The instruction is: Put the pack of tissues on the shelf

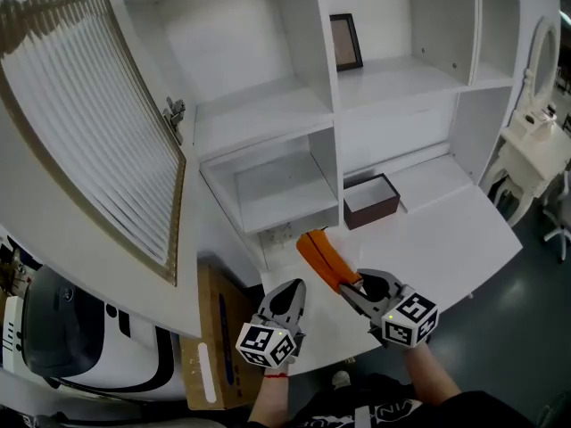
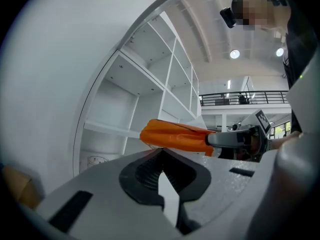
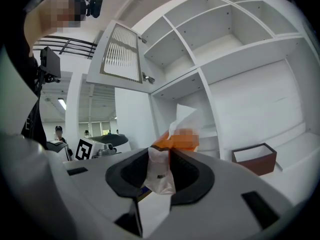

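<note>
The pack of tissues (image 1: 321, 259) is orange and long, and it hangs over the white desktop (image 1: 446, 239) in front of the shelf unit (image 1: 268, 114). My right gripper (image 1: 351, 291) is shut on its near end. In the right gripper view the pack (image 3: 176, 139) stands between the jaws of that gripper (image 3: 161, 159), with a white tissue sticking out of its top. My left gripper (image 1: 293, 286) hovers just left of the pack, shut and holding nothing. From the left gripper (image 2: 161, 153) the pack (image 2: 175, 135) shows ahead, held from the right.
A brown open box (image 1: 370, 201) sits on the desktop under the shelves. A dark picture frame (image 1: 346, 42) leans in an upper compartment. A slatted cabinet door (image 1: 89, 123) swings open at left. A cardboard box (image 1: 219, 328) lies below the desk edge.
</note>
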Motion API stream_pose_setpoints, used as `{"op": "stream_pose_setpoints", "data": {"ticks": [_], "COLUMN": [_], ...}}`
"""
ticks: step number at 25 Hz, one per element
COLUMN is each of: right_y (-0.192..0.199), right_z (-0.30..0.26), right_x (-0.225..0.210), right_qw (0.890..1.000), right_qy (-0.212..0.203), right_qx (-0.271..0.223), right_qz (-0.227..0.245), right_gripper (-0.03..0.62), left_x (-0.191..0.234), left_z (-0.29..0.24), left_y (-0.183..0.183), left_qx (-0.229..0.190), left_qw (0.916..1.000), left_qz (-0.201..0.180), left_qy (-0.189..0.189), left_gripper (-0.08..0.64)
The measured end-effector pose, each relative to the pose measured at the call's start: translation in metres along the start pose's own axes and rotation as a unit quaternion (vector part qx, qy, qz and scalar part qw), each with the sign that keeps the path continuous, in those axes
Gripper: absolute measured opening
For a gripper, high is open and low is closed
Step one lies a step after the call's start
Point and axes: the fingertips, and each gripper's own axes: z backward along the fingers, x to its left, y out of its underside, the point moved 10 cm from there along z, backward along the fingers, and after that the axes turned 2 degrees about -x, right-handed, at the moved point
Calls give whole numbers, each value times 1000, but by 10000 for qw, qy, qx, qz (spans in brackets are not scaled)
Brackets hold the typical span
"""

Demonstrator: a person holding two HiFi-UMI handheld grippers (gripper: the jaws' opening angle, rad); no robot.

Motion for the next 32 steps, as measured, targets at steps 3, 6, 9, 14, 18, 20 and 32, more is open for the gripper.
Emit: {"op": "stream_pose_setpoints", "data": {"ticks": [3,6,9,14,18,20,32], "right_y": [-16,-28,-39,-54,-66,-69,-67], "right_z": [-11,-23,-36,-60,-77,-87,-147], "right_x": [-3,-6,-10,-25,-36,-41,-58], "right_qw": [9998,9992,9985,9979,9965,9954,9856], "right_qy": [-65,-217,-392,-451,-406,-398,-264], "right_qx": [-141,-276,-338,-227,12,121,943], "right_qz": [131,174,197,408,729,865,1375], "right_gripper": [114,114,114,114,114,114,115], "left_x": [5,7,10,19,27,31,51], "left_z": [-8,-15,-21,-32,-41,-45,-55], "left_y": [-12,-24,-34,-45,-50,-50,-45], "left_qx": [-138,-258,-364,-386,-446,-457,-385], "left_qw": [9998,9994,9992,9992,9988,9985,9967], "left_qz": [94,116,90,-24,-61,-51,-32], "left_qy": [112,179,152,-26,-214,-304,-715], "left_gripper": [5,5,5,5,5,5,5]}}
